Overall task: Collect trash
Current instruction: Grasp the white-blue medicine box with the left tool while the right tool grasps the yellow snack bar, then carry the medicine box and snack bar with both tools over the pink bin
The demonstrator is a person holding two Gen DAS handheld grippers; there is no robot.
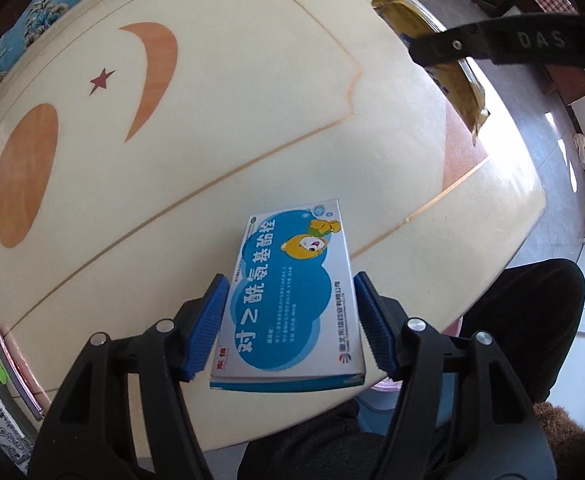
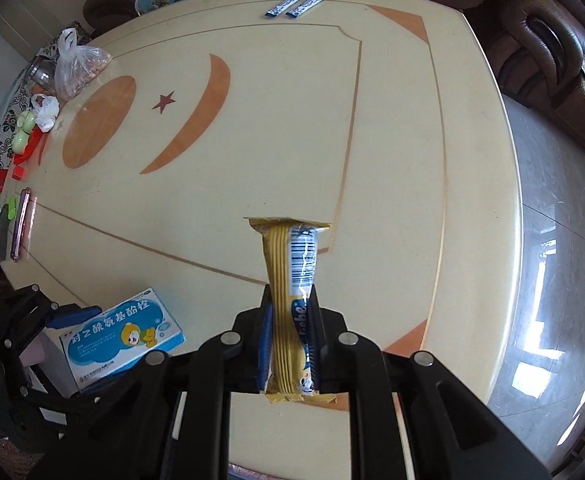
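My left gripper is shut on a blue and white medicine box with a cartoon bear, its blue pads pressing both long sides above the near table edge. The box also shows in the right wrist view at lower left, with the left gripper on it. My right gripper is shut on a yellow snack wrapper with a barcode, held lengthwise above the table. The wrapper also shows in the left wrist view at upper right, under a black finger.
The cream table has orange inlays. Two small blue sachets lie at its far edge. A plastic bag, a jar, small toys and a phone line its left side. A brown sofa stands beyond, tiled floor right.
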